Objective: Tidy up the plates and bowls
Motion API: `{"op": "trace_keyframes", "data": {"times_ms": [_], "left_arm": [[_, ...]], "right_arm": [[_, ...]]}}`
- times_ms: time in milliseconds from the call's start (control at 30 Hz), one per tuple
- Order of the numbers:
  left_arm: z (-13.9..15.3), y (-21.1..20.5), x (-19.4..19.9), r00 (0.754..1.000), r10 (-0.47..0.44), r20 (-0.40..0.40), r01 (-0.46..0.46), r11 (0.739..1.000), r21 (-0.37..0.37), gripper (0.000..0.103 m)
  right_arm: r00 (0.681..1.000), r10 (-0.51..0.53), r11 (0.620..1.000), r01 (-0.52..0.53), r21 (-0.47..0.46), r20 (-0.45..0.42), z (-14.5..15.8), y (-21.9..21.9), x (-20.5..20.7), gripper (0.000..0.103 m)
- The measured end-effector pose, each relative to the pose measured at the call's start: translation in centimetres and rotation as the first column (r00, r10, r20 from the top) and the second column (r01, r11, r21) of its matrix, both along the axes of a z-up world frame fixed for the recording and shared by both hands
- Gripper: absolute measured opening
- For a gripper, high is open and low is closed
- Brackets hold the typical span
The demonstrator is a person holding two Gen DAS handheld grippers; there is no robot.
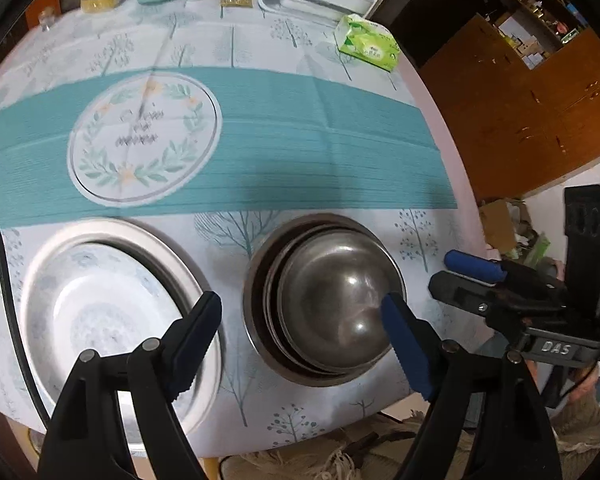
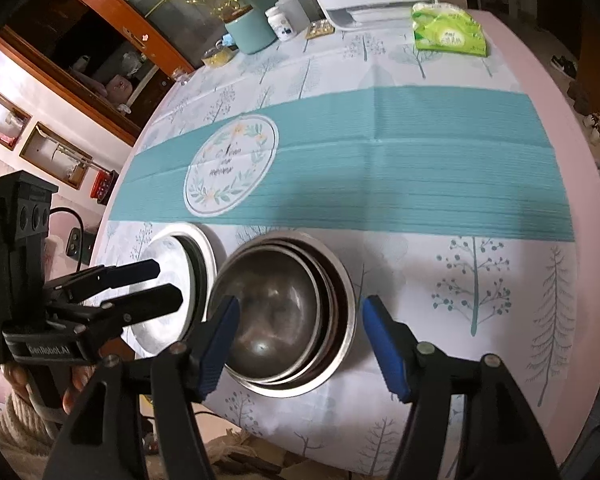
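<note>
Both claws released: the left claw (image 1: 300, 322) hovers between stacked plates (image 1: 100, 304) and nested steel bowls (image 1: 332, 300); the right claw (image 2: 300, 342) straddles those bowls. Only the right view shows the bench's (image 2: 500, 288) bare right side.

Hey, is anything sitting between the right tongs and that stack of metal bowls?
Nothing visible. The right tongs stand open just above the near side of the nested steel bowls, with no object between them. The plates and the left tongs lie off to one side, beside the stack.
</note>
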State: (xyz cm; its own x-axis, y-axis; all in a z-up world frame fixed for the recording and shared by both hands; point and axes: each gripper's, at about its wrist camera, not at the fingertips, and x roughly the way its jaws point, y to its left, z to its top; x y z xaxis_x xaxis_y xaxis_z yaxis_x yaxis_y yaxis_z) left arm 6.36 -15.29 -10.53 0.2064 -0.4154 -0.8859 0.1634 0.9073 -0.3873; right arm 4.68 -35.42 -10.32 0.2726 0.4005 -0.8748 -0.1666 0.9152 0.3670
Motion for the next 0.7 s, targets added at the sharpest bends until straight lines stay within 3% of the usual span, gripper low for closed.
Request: {"op": "trace_keyframes", "data": {"times_ms": [367, 700], "left_arm": [[-2.8, 0.9, -0.1, 0.998, -0.041, -0.050, 0.037, 0.996, -0.078, 0.081], [-5.5, 1.3, 0.5, 0.994, -0.026, -0.110, 0.012, 0.992, -0.123, 0.081]], "right_arm": [[0.997, -0.006, 1.000, 0.007, 0.006, -0.071, -3.4, -0.8, -0.5, 0.064], [0.994, -0.003, 1.000, 0.006, 0.029, -0.109, -5.6, -0.9, -0.3, 0.064]]}}
